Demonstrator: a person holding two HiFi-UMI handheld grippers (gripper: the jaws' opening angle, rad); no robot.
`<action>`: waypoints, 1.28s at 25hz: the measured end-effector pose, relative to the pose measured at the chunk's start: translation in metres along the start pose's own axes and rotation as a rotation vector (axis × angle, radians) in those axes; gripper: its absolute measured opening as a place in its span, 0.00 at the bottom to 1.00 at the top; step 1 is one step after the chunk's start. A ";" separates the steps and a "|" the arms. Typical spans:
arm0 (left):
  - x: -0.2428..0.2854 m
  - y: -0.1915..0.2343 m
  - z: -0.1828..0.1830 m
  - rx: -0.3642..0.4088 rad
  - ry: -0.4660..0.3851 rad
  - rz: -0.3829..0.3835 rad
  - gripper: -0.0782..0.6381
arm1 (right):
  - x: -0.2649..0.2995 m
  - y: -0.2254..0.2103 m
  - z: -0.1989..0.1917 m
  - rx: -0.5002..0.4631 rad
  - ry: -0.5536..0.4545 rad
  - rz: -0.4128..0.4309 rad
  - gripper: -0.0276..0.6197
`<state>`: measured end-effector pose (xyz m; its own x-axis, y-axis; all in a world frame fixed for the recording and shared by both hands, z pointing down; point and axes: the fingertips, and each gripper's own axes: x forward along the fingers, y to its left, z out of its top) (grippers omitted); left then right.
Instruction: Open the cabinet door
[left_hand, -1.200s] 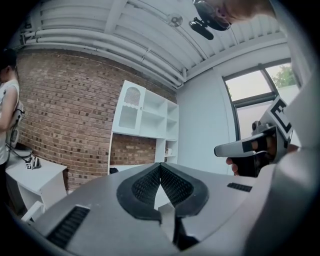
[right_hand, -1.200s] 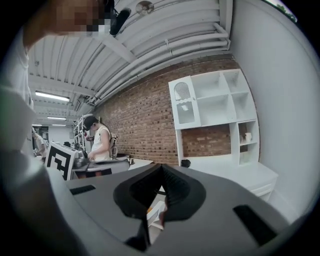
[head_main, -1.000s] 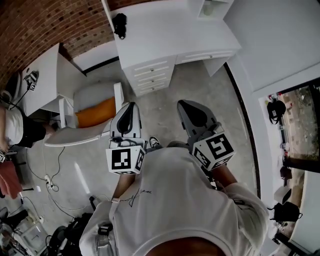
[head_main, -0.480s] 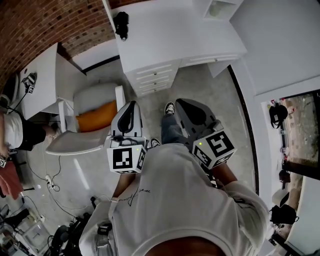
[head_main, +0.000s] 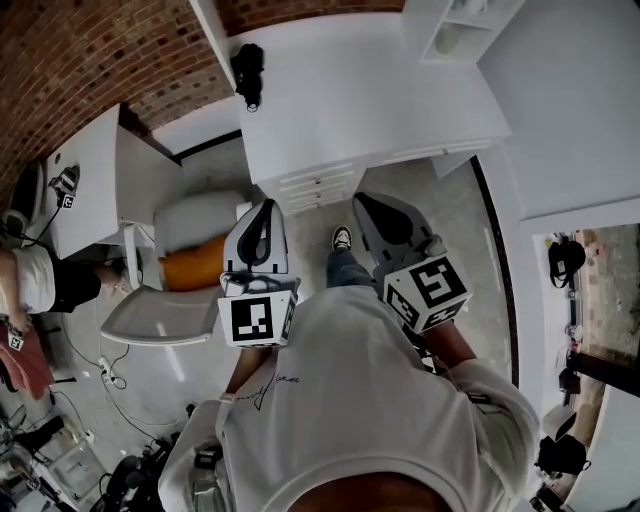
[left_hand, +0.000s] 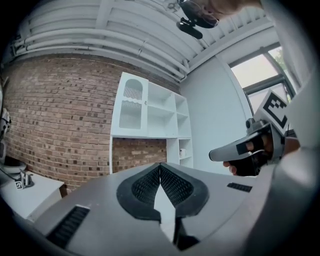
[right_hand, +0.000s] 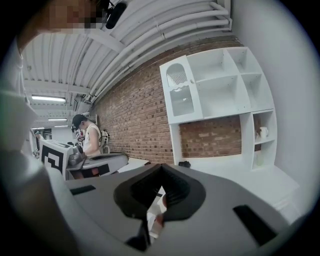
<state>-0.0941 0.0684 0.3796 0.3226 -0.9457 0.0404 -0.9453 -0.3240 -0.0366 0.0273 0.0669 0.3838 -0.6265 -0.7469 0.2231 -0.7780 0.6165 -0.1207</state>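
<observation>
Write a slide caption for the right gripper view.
Shut right gripper points toward white shelf unit and its arched cabinet door.

Premises: a lab or studio staged as a home study. Brick wall (head_main: 90, 60) at 11 o'clock. White table (head_main: 370, 90) with drawers (head_main: 320, 185) at 12. White shelf unit (right_hand: 215, 95). Loose floor cables (head_main: 105, 372) at 8. Exposed ceiling pipes (right_hand: 165, 37).

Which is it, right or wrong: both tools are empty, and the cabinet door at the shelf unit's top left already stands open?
Wrong in one respect: the cabinet door is closed, flush with the shelf unit, as the right gripper view shows. The left tool and right tool are indeed empty.
</observation>
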 end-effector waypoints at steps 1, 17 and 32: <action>0.011 0.000 0.000 -0.004 0.007 0.002 0.13 | 0.007 -0.009 0.002 0.004 -0.001 0.008 0.08; 0.152 0.011 0.003 -0.021 0.044 0.093 0.13 | 0.102 -0.121 0.024 0.043 0.051 0.151 0.08; 0.185 0.045 0.007 -0.076 0.027 0.077 0.13 | 0.145 -0.127 0.053 0.033 0.023 0.181 0.08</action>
<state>-0.0767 -0.1215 0.3789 0.2481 -0.9664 0.0673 -0.9686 -0.2462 0.0349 0.0331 -0.1327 0.3804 -0.7556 -0.6181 0.2169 -0.6538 0.7319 -0.1921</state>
